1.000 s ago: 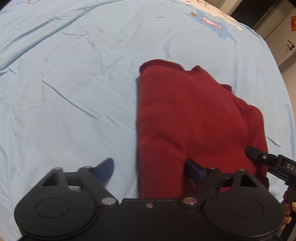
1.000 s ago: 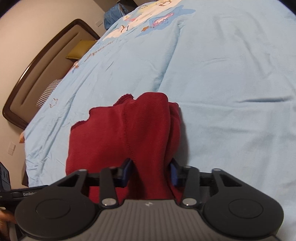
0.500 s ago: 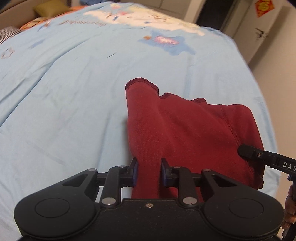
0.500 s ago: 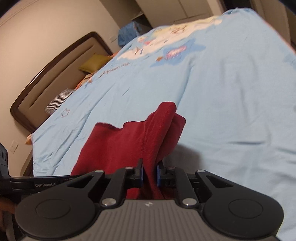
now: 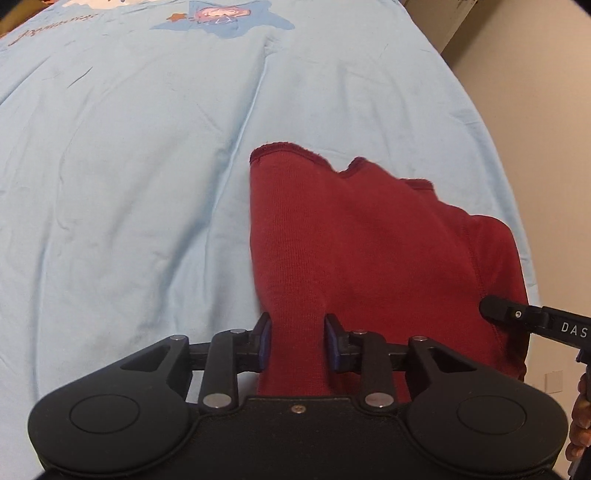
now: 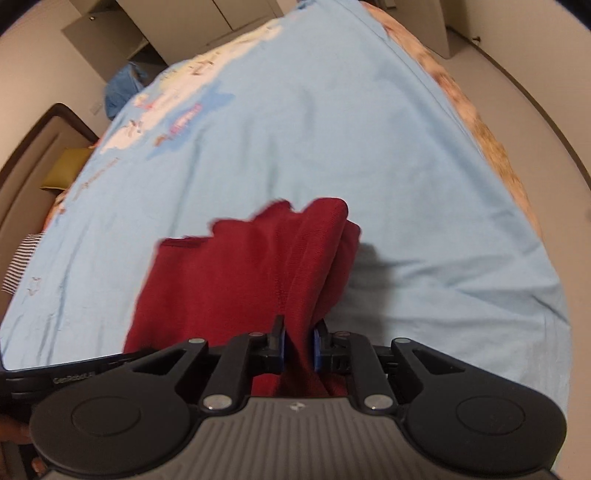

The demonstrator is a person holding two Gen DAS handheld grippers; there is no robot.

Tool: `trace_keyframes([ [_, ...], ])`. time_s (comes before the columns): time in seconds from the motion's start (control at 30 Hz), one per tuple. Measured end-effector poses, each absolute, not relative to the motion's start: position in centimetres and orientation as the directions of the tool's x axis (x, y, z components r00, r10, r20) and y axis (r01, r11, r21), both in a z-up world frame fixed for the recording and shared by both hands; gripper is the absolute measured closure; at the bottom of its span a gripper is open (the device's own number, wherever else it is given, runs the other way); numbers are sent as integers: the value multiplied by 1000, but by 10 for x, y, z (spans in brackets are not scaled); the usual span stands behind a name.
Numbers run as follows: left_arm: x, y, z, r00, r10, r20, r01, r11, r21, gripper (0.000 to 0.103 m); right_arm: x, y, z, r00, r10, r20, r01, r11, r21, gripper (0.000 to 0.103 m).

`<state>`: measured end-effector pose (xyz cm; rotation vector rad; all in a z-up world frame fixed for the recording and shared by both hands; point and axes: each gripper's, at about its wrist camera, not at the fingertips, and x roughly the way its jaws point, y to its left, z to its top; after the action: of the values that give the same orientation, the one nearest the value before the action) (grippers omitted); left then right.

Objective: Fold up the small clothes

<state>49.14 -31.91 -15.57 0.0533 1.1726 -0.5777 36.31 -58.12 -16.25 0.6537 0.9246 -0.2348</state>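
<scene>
Red garment (image 5: pixel 362 251) higher off bedsheet (image 5: pixel 129 184) than before, both tools (image 5: pixel 297 341) (image 6: pixel 298 345) clamped on it.

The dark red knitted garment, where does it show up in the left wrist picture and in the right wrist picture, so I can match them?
Left wrist view: the dark red knitted garment fills centre-right, running down between the left gripper fingers.
Right wrist view: the garment sits centre-left, a bunched fold pinched in the right gripper.
Shared landmark: the blue star cartoon print on the light blue bedsheet, beyond the garment in both.
</scene>
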Motion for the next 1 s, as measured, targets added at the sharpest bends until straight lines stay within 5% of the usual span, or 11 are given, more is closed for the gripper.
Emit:
trace_keyframes([
  [0.2,483,-316,-146,303,-362,-882,448,871,-204,51,347,-582,-172,602,52,-797,451,801,394,58],
  [0.27,481,-314,-138,329,-353,-876,446,875,-185,32,343,-579,-167,613,32,-790,443,813,377,53],
  [0.37,471,-305,-120,373,-365,-853,433,881,-188,20,334,-578,-152,639,20,-769,428,821,378,37],
  [0.7,403,-265,-47,554,-362,-750,394,907,-147,2,288,-549,-81,753,-63,-656,382,852,357,8],
  [1.0,305,-209,27,692,-397,-603,393,908,-146,1,206,-497,-3,835,-109,-539,314,899,305,0],
])
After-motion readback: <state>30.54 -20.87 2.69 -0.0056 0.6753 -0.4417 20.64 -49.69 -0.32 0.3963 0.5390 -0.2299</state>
